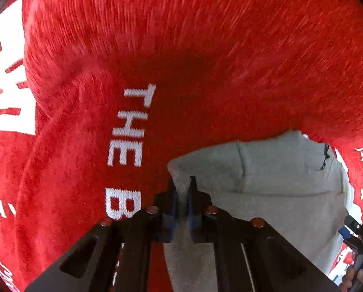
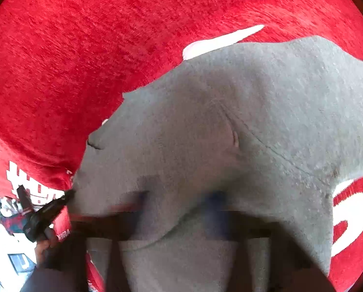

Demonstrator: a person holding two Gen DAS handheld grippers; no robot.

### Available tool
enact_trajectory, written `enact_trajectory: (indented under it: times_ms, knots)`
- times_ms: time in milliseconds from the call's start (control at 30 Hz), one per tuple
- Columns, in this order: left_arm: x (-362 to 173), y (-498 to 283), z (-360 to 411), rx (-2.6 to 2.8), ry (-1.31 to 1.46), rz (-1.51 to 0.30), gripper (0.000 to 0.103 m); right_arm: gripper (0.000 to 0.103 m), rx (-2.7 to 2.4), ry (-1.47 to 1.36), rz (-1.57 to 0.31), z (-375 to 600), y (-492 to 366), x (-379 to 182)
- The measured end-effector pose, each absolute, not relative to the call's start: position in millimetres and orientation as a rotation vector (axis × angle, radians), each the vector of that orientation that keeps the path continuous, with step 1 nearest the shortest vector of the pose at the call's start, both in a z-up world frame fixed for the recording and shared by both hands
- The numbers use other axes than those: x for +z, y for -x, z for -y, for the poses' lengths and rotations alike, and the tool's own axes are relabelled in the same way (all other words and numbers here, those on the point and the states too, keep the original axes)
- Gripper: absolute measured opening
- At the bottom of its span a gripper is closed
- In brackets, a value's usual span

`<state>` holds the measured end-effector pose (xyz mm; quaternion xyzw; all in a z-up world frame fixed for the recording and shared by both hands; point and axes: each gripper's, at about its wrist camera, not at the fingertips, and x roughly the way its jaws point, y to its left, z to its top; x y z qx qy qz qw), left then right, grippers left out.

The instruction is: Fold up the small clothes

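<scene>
Grey fleece garment (image 2: 205, 131) lies on red blanket (image 2: 59, 60). Left gripper (image 1: 182, 189) pinches its corner w/ fingers nearly together; right gripper (image 2: 179, 202) too blurred to tell. Risk: thin corner bite slips if pulled, fold skews

The place type cannot be fixed with certainty; the visible evidence suggests a domestic or casual indoor room. A red cloth (image 1: 205, 36) with a plush, towel-like pile fills nearly the whole of both views. It carries white woven lettering (image 1: 128, 126), reading "THE B", and a white block graphic (image 1: 8, 73). A grey garment (image 2: 218, 121) of soft knit fabric lies on the red cloth. At the lower left edge of the right wrist view, a narrow strip of bright, pale background (image 2: 1, 231) is visible past the cloth edge; its details are too small and blurred to identify.
</scene>
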<state>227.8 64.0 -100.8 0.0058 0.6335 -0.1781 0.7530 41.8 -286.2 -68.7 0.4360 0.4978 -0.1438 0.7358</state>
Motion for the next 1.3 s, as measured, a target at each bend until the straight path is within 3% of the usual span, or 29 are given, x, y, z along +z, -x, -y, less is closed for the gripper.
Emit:
enact_trajectory:
  times_ms: [167, 433, 467, 600, 833, 1067, 1300]
  knots:
    - [-91, -228, -90, -0.41, 0.037, -1.332, 0.009, 0.008, -0.223, -0.777, -1.01, 275, -61, -31]
    - [-112, -242, -106, -0.363, 0.104, -1.369, 0.009, 0.007, -0.321, -0.933, -1.086, 300, -33, -78]
    - [-110, -244, -110, -0.352, 0.102, -1.366, 0.009, 0.011, -0.33, -0.924, -1.09, 299, -30, -76]
    - [-85, -231, -120, -0.309, 0.042, -1.373, 0.009, 0.017, -0.369, -0.873, -1.135, 294, -21, -63]
    - [-45, -184, -122, -0.4, -0.067, -1.339, 0.009, 0.017, -0.328, -0.771, -1.075, 280, -29, -36]
    - [-84, -138, -87, -0.358, -0.162, -1.391, 0.01, 0.015, -0.429, -0.776, -1.131, 302, -36, -62]
    - [-73, -134, -101, -0.33, -0.145, -1.376, 0.01, 0.017, -0.433, -0.854, -1.137, 311, -3, -59]
